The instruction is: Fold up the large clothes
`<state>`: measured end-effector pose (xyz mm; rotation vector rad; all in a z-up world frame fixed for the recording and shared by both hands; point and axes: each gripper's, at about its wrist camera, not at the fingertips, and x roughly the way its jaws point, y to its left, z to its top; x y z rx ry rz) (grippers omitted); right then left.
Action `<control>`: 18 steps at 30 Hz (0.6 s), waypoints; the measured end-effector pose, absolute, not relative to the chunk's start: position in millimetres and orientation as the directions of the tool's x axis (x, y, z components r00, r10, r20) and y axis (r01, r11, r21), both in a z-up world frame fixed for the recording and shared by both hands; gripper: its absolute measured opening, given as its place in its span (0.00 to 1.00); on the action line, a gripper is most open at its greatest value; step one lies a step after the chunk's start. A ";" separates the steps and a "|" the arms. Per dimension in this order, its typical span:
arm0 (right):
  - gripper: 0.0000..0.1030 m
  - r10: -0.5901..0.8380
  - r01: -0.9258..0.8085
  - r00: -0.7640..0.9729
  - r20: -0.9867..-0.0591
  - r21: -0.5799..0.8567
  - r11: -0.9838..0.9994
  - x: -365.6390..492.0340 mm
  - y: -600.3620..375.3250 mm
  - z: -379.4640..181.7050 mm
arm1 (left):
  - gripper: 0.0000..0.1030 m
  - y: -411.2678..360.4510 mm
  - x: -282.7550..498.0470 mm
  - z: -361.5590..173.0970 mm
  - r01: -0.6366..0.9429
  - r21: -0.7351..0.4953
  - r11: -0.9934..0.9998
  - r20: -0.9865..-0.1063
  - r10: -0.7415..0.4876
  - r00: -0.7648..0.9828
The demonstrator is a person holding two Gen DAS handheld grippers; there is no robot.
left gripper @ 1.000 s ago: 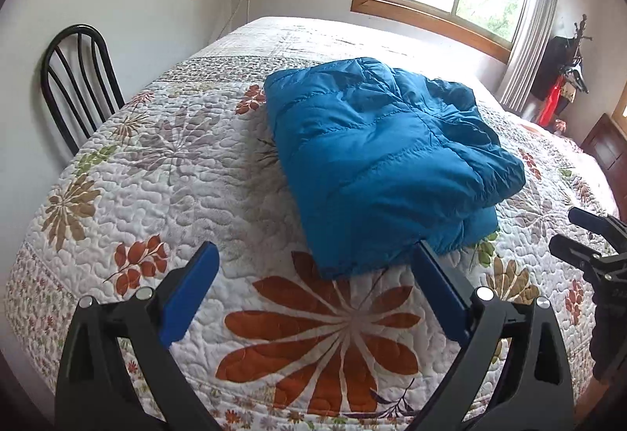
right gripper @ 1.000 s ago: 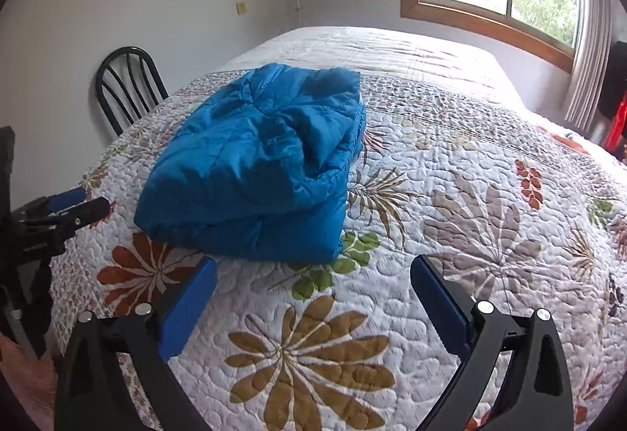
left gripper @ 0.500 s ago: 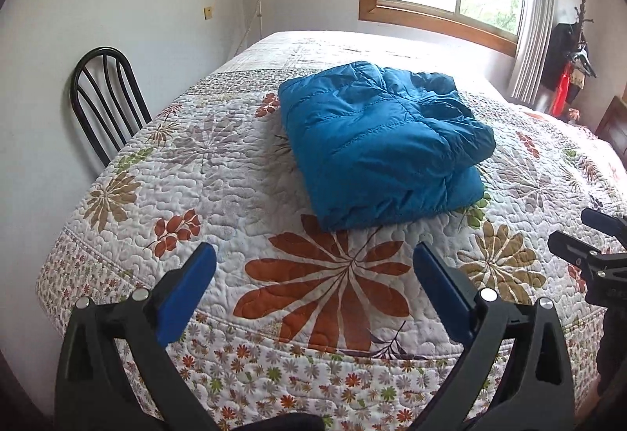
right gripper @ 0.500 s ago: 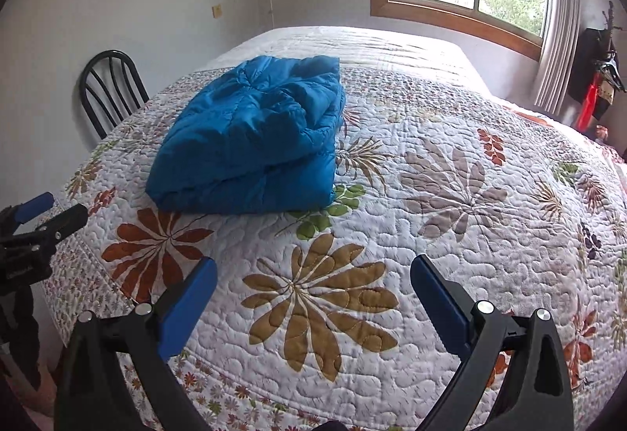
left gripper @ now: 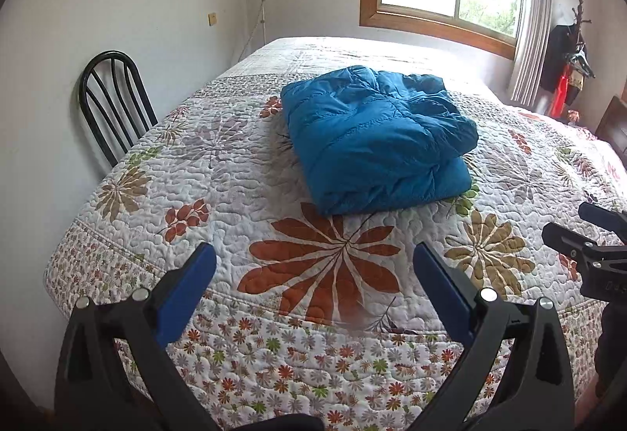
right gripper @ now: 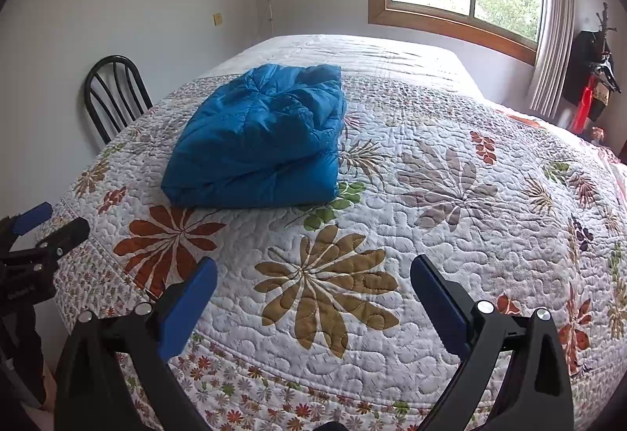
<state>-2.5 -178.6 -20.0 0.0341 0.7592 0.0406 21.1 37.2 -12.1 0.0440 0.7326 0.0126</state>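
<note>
On the floral quilted bedspread [left gripper: 219, 172], toward its far left: puffy blue quilted down jacket [left gripper: 372, 141], folded into a soft, light, slippery bundle. Best taken by the near folded edge. Left gripper [left gripper: 313, 274] and right gripper [right gripper: 313, 278] spread wide, empty.

Left gripper [left gripper: 313, 270] and right gripper [right gripper: 313, 284] are level side by side (jaws spread wide, holding nothing).
</note>
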 end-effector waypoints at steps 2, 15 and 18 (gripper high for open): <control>0.96 0.049 -0.023 0.725 -0.687 0.047 0.999 -3.3 -178.2 -20.1 | 0.97 36.6 16.9 -10.8 0.004 0.047 0.999 -0.663 0.029 0.748; 0.96 0.051 -0.028 0.725 -0.687 0.044 0.999 -5.3 -175.9 -19.4 | 0.97 37.6 11.1 -10.1 0.001 0.048 0.999 -0.665 0.031 0.747; 0.96 0.050 -0.027 0.725 -0.687 0.044 0.999 -5.1 -175.2 -19.6 | 0.97 39.2 11.6 -10.4 -0.002 0.045 0.999 -0.666 0.031 0.746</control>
